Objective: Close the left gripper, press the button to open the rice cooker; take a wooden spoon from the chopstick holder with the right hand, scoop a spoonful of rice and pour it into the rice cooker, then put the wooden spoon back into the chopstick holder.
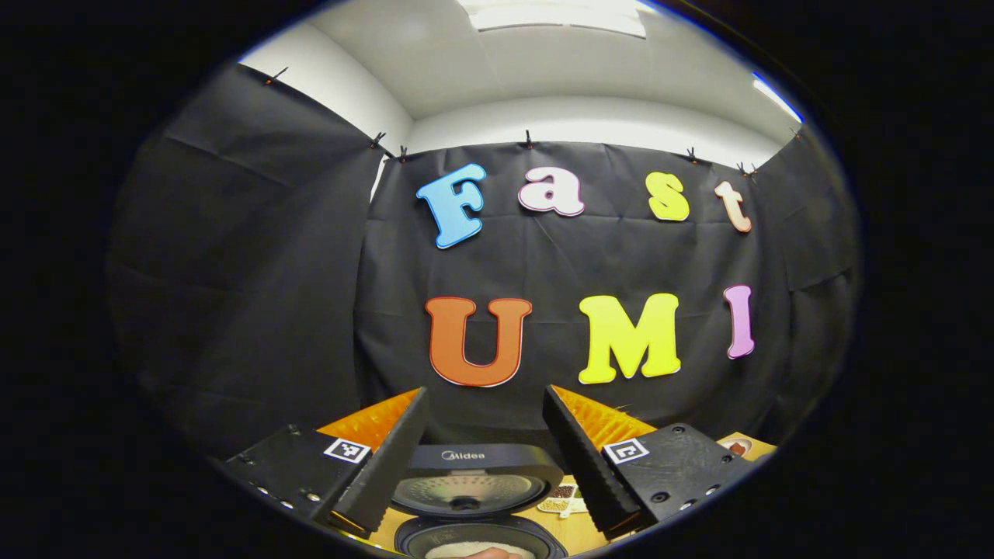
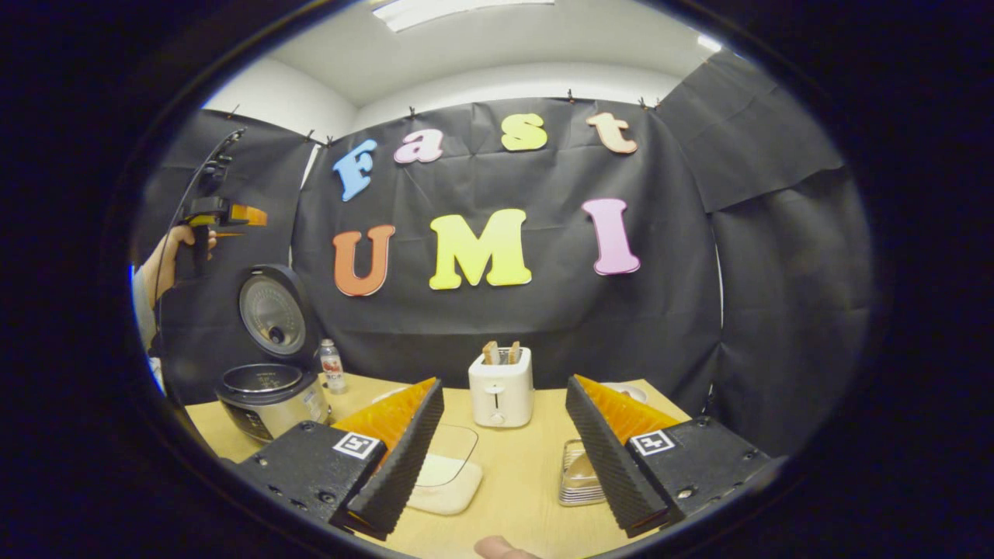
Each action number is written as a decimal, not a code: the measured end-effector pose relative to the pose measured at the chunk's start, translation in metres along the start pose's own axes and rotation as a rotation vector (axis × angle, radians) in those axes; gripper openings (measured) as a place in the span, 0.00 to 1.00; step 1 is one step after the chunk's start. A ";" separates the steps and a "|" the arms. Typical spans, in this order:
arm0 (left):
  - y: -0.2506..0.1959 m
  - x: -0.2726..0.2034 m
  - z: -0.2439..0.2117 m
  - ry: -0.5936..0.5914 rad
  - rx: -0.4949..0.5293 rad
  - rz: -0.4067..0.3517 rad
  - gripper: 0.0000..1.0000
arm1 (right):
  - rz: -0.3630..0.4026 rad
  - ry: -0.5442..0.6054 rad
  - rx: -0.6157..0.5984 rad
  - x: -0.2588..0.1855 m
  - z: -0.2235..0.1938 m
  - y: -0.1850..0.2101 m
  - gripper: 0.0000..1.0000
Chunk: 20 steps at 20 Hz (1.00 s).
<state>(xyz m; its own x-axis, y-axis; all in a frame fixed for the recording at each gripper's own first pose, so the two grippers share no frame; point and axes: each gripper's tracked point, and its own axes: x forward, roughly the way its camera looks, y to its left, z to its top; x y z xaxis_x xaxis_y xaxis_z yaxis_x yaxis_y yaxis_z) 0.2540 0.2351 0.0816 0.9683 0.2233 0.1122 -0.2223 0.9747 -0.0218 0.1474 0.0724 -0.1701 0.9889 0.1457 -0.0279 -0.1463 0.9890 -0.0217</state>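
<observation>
Holding your left gripper (image 1: 484, 454) high, you have its fingers spread wide with nothing between them; below them, at the bottom centre of the left gripper view, sits the rice cooker (image 1: 475, 497), its lid (image 1: 466, 487) swung up and its pot (image 1: 477, 543) showing white rice inside. Your right gripper (image 2: 505, 458) is likewise released, fingers well apart and empty, hovering over the wooden table (image 2: 520, 505) in the lower middle of the right gripper view. Between and beyond its fingers you see a white chopstick holder (image 2: 502, 386) with wooden handles (image 2: 501, 352) sticking up from its top, near the back of the table. Just beside the left finger lies a shallow clear-rimmed dish (image 2: 446, 466) of white rice, and by the right finger a small ribbed clear container (image 2: 578, 473). At the left of that view the rice cooker stands open, lid upright, a small bottle (image 2: 331, 365) next to it. In the upper left your hand (image 2: 167, 260) grips the other gripper above the cooker.
</observation>
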 end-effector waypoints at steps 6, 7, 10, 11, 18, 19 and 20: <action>0.007 0.051 -0.054 0.147 0.047 0.016 0.94 | -0.011 -0.016 -0.020 -0.023 0.003 -0.009 0.96; 0.010 0.056 -0.061 0.176 0.040 0.024 0.94 | -0.015 -0.026 -0.018 -0.027 0.007 -0.010 0.96; 0.009 0.055 -0.105 0.337 0.041 0.021 0.94 | -0.013 -0.036 -0.027 -0.041 0.010 -0.010 1.00; 0.006 0.051 -0.093 0.292 0.050 0.009 0.97 | -0.009 -0.042 -0.031 -0.046 0.015 -0.009 1.00; -0.003 0.003 -0.102 0.383 0.037 0.032 1.00 | 0.019 -0.070 -0.044 -0.091 0.028 -0.007 1.00; -0.004 -0.006 -0.105 0.390 0.035 0.036 1.00 | 0.020 -0.060 -0.041 -0.096 0.026 -0.006 1.00; -0.005 -0.013 -0.106 0.393 0.033 0.039 1.00 | 0.033 -0.047 -0.044 -0.099 0.024 -0.003 1.00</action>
<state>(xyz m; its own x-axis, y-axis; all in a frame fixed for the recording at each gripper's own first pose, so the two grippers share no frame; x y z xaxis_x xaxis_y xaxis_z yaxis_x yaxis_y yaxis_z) 0.2547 0.2280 -0.0252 0.9274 0.2511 -0.2774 -0.2573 0.9662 0.0144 0.0505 0.0559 -0.1436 0.9834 0.1804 0.0180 -0.1789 0.9817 -0.0651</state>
